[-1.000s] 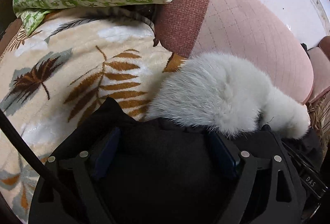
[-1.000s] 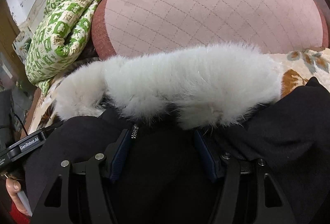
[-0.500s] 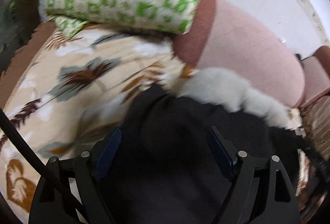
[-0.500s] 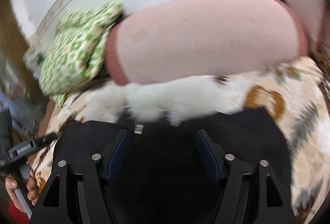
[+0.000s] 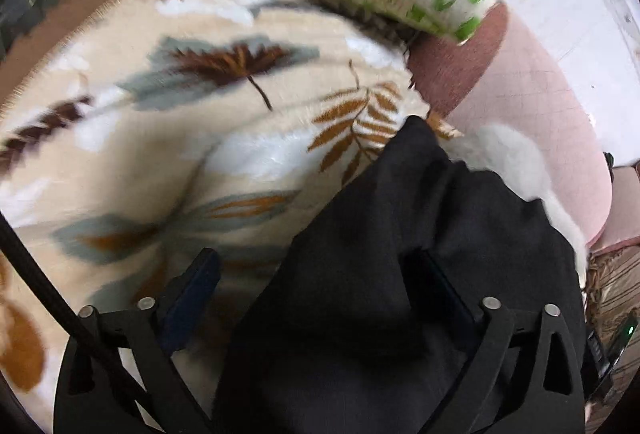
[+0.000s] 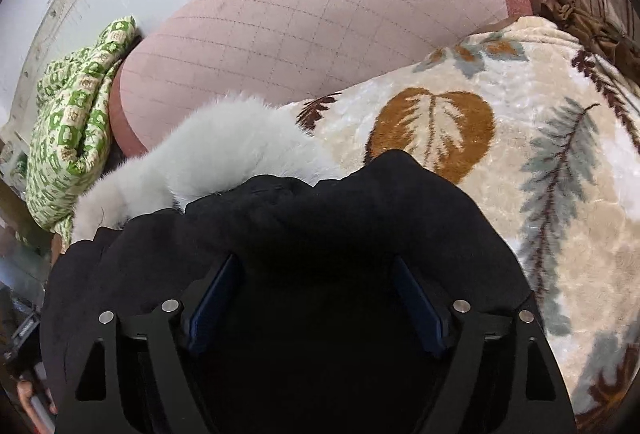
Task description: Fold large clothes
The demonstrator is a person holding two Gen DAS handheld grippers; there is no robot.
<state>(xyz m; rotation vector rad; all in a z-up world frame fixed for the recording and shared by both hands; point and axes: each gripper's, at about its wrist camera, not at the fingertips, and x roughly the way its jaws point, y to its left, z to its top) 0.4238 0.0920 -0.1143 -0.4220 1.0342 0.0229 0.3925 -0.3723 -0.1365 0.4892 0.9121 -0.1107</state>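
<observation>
Two grippers hang over a black coat (image 6: 320,226) with a white fur collar (image 6: 208,162), lying on a leaf-patterned blanket (image 6: 540,174). Left gripper (image 5: 320,298) and right gripper (image 6: 316,298) are both opening wide, dark cloth between the fingers, pads not pressing it.

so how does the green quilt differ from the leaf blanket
The green quilt has a small green-and-cream block print; the leaf blanket shows big brown, orange and grey leaves on cream. The quilt is bunched in a heap by the pink cushion; the blanket lies spread out under the black coat. Both are soft bedding.
</observation>
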